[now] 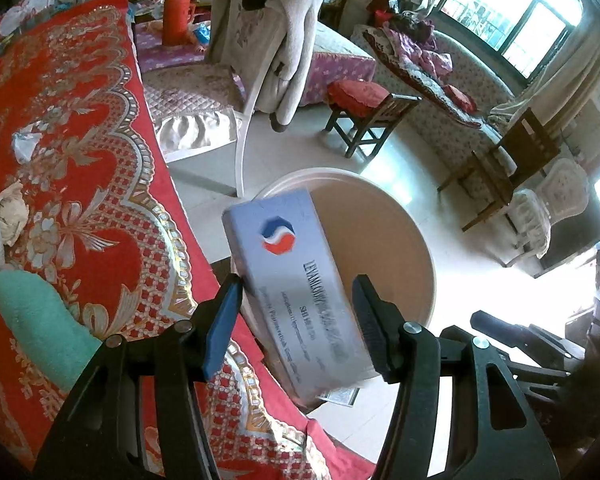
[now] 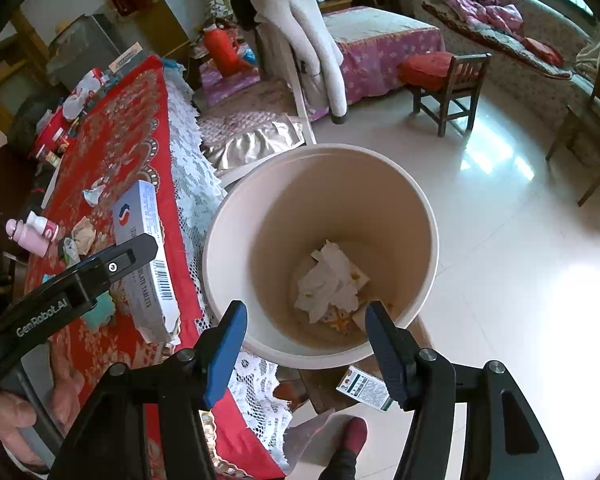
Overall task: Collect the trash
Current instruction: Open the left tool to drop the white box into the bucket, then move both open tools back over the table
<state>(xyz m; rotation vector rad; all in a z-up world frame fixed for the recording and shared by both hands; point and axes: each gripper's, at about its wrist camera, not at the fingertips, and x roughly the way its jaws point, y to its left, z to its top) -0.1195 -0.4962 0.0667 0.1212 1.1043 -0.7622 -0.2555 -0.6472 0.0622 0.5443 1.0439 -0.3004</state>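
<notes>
While our left tongs (image 1: pixel 296 316) clench the tablet box (image 1: pixel 296 288) over the table (image 1: pixel 80 160) edge, nearing the bin (image 2: pixel 416 208), our right tongs (image 2: pixel 306 344) hang released above it, out of the way.

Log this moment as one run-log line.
left hand-held gripper: shut on medicine box | box: beside bin, not in | right hand-held gripper: open, empty, over bin | bin: tissue inside
</notes>
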